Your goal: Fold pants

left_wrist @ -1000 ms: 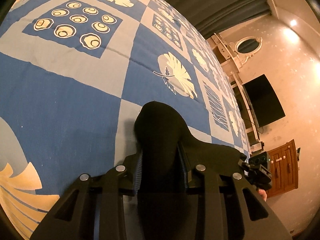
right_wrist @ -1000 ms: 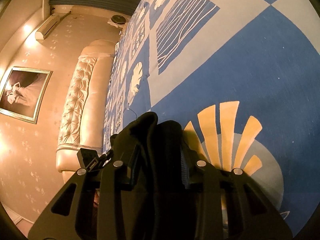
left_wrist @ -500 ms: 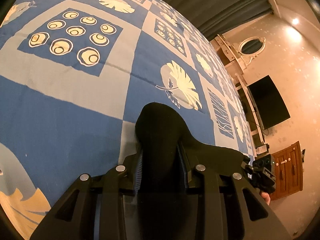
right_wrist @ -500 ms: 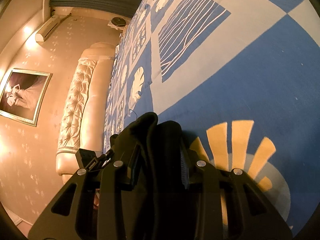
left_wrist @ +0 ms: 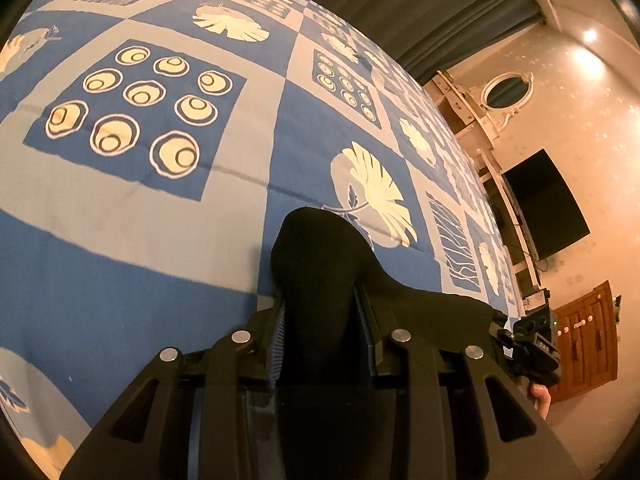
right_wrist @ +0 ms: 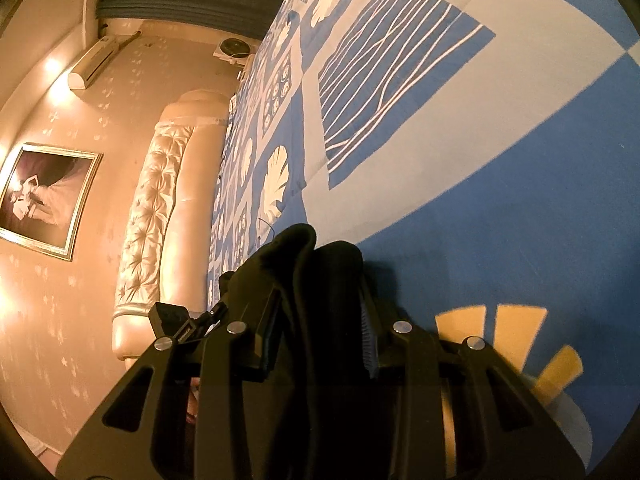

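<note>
The black pants (left_wrist: 320,264) are pinched in both grippers and held over the blue and grey patterned bedspread (left_wrist: 160,208). My left gripper (left_wrist: 322,312) is shut on a fold of the black cloth, which runs off to the right toward the other gripper (left_wrist: 532,352). In the right wrist view my right gripper (right_wrist: 320,320) is shut on a bunched edge of the pants (right_wrist: 316,272), above the bedspread (right_wrist: 500,200). The rest of the garment is hidden below the grippers.
A tufted cream headboard (right_wrist: 160,208), a framed picture (right_wrist: 44,196) and an air conditioner (right_wrist: 92,64) are at the left. A dark television (left_wrist: 544,204), an oval mirror (left_wrist: 508,90), a wooden cabinet (left_wrist: 584,340) and dark curtains (left_wrist: 420,4) lie past the bed.
Both grippers have moved forward over the bedspread with the pants still held; the printed patterns slide toward the cameras' near edge.
</note>
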{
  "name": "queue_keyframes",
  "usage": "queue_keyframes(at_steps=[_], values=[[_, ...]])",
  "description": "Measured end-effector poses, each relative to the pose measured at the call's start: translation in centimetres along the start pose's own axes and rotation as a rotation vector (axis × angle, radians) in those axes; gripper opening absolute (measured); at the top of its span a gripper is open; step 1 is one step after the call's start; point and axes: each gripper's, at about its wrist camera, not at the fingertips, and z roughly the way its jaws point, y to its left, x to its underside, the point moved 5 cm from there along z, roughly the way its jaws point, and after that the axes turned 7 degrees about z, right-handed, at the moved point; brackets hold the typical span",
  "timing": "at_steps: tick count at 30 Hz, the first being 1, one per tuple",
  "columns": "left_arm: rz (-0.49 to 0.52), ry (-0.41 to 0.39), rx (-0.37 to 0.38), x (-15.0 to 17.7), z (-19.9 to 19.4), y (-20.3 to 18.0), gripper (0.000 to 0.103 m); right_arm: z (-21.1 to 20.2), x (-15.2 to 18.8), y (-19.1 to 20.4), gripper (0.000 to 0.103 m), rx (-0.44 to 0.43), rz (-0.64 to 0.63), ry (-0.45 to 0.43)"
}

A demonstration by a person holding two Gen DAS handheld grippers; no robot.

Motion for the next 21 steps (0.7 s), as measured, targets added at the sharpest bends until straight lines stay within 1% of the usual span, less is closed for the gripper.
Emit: queue_keyframes(at_steps=[4,12,21], values=[[0.012,-0.003,-0.007,-0.7,0.1,0.3,0.031,0.6,-0.5,0.2,0.032,0.002,0.0,-0.002],[0.0,-0.018,-0.012,-2.0,0.2,1.5,0.031,2.0,-1.6,0.8,0.032,0.001,0.001,-0.004],[-0.002,-0.025,-0.009,-3.0,0.7,2.2,0.031,2.1,-1.7,1.0,0.032,-0.001,0.003,-0.005]])
